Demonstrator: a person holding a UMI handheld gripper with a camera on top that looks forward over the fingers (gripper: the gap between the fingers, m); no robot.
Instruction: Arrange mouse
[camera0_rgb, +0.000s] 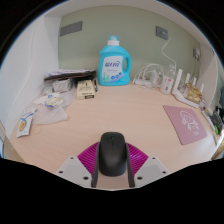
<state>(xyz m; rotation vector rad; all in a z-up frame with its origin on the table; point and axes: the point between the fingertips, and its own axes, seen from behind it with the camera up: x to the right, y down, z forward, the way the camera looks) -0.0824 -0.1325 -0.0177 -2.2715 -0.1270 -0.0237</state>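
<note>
A black computer mouse (112, 153) sits between my gripper's (113, 172) two fingers, above the light wooden table (110, 115). Both black fingers press against its sides, and the magenta pads (92, 158) flare out to either side behind it. The gripper is shut on the mouse. The mouse's rear end is hidden between the fingers. A pink mouse mat (186, 122) lies flat on the table, ahead of the fingers and off to the right.
A blue detergent bottle (113, 63) stands at the table's far edge by the wall. Packets and small boxes (55, 98) lie scattered to the left. White cables and a power strip (168, 78) sit at the far right.
</note>
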